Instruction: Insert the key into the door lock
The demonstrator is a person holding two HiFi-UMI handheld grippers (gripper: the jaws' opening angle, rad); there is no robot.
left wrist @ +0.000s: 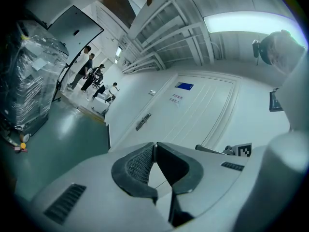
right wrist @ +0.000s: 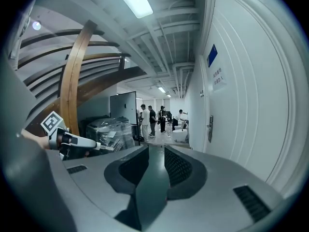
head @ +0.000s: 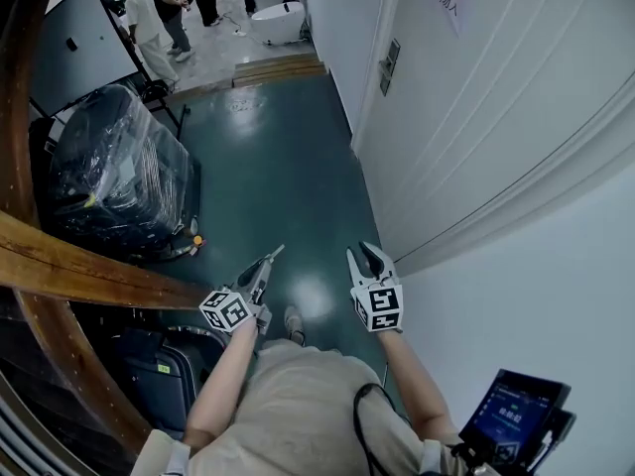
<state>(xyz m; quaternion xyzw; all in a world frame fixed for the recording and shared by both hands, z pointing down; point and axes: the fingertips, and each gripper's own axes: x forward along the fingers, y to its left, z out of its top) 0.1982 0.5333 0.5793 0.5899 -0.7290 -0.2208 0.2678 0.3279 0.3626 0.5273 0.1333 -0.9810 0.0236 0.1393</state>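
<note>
The door lock (head: 389, 65), a dark handle plate, sits on the white door (head: 466, 97) along the corridor's right wall, well ahead of both grippers. The lock also shows in the left gripper view (left wrist: 143, 121) and in the right gripper view (right wrist: 210, 128). My left gripper (head: 275, 253) is held out over the green floor with its jaws shut tip to tip (left wrist: 154, 144); I cannot make out a key between them. My right gripper (head: 365, 258) is level with it, nearer the wall. Its jaws stand apart (right wrist: 154, 148) with nothing between them.
A plastic-wrapped black load (head: 119, 181) stands on the left of the corridor behind a wooden beam (head: 89, 271). A dark suitcase (head: 164, 370) sits low on the left. Several people (head: 149, 18) and a white tub (head: 278, 20) are at the far end. A screen (head: 516, 415) hangs at my waist.
</note>
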